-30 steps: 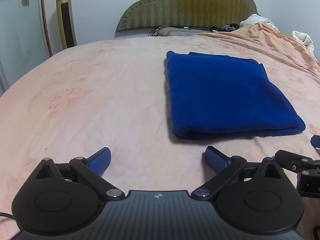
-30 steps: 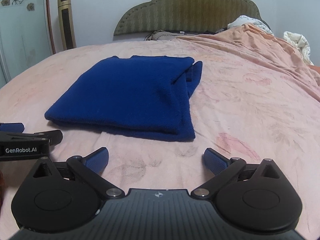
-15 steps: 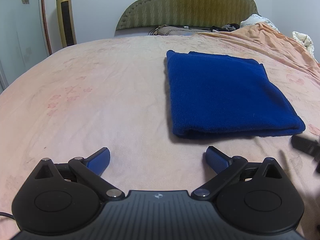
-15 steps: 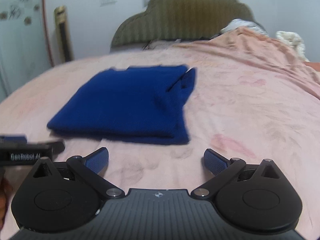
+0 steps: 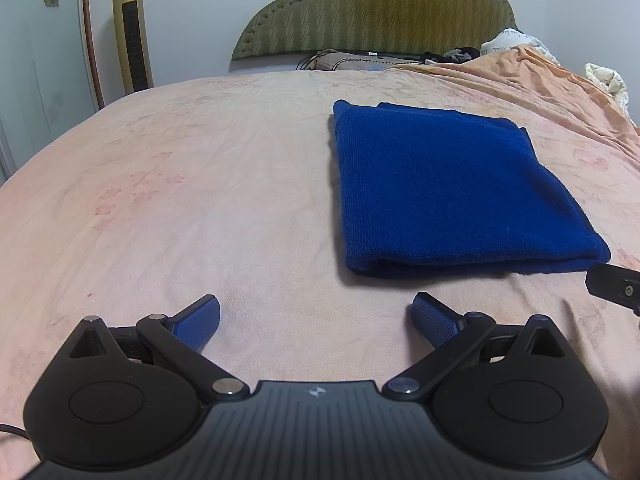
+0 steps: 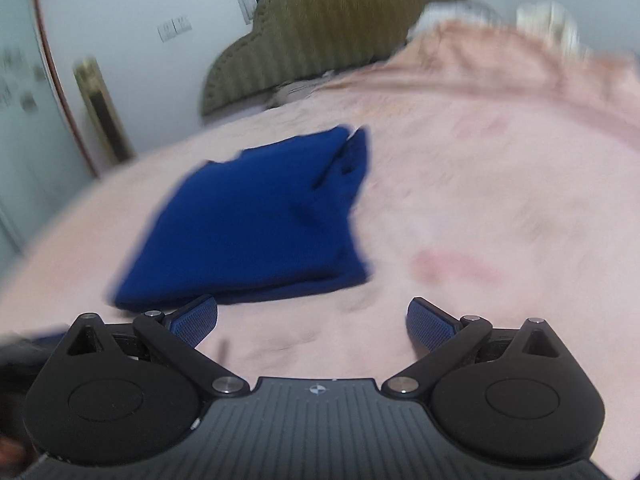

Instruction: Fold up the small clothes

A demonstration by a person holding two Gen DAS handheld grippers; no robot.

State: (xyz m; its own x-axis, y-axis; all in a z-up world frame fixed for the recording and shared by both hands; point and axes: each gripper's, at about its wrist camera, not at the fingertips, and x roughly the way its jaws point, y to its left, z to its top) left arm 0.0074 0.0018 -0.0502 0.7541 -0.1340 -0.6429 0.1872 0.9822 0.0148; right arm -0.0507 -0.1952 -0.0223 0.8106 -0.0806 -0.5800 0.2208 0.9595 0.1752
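Note:
A dark blue knitted garment [image 5: 444,188] lies folded into a flat rectangle on the pink bed sheet [image 5: 180,200]. My left gripper [image 5: 316,316] hovers open over bare sheet, short of the garment's near left corner, with nothing between its blue pads. The right wrist view is blurred by motion; there the same blue garment [image 6: 256,224] lies ahead and to the left, and my right gripper [image 6: 312,316] is open and empty just in front of its near edge. A black part of the right gripper [image 5: 616,286] shows at the right edge of the left wrist view.
A green padded headboard [image 5: 376,8] stands at the far end of the bed, with pillows and loose items below it. A gold tower fan [image 5: 132,28] stands by the wall on the left. An orange blanket [image 5: 560,76] is bunched at the far right.
The right gripper has swung and tilted, blurring its view, and the garment now sits further left in it. The left gripper has barely moved. The garment lies as before.

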